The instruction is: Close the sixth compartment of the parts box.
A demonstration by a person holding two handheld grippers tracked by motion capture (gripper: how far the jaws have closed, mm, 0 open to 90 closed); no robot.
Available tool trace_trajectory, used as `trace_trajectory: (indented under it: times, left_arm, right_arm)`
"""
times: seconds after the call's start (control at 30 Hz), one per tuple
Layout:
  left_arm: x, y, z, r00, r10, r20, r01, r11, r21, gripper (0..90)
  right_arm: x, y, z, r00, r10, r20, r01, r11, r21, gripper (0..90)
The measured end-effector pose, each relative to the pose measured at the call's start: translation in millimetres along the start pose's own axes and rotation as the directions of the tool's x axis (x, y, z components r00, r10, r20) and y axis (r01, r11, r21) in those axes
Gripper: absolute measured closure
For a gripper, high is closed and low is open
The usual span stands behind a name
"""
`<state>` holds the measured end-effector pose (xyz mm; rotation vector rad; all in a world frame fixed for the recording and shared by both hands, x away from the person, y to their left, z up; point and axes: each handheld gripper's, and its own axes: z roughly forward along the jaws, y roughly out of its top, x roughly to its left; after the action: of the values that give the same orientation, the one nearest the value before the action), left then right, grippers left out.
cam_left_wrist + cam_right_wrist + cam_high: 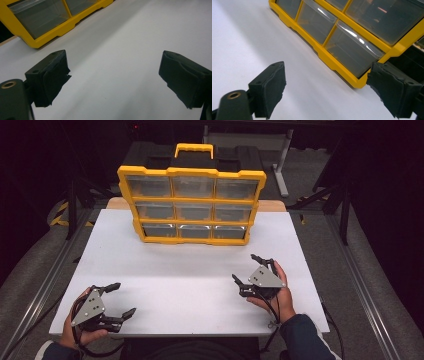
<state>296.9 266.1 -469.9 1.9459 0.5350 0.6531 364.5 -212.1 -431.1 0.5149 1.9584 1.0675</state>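
Observation:
A yellow organizer case (192, 202) with clear drawers stands upright at the back of the white table (185, 270), its black body and yellow handle (194, 149) behind. My left gripper (124, 300) rests near the front left corner, open, nothing between its jaws. My right gripper (246, 269) sits at the front right, open and empty, its jaws pointing toward the case. In the left gripper view the case corner (45, 27) lies far left of my left gripper (113, 80). In the right gripper view the case drawers (352, 47) stand close ahead of my right gripper (327, 90).
The table's front edge (190, 334) runs just under both hands. Metal rails (45, 285) flank the table on each side, and dark stands and a grey frame (280, 165) sit behind the case. Bare tabletop lies between the grippers and the case.

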Motion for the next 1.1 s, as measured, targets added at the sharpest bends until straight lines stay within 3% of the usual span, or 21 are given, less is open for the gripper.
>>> trace_trajectory:
  times: [1.1]
  left_arm:
    - [3.4, 2.2, 6.1, 0.9998, -0.015, -0.009, 0.015, 0.9999, 0.004, 9.9]
  right_arm:
    - [1.3, -38.5, -21.9, 0.9986, 0.044, -0.029, -0.042, 0.997, 0.069, 14.2]
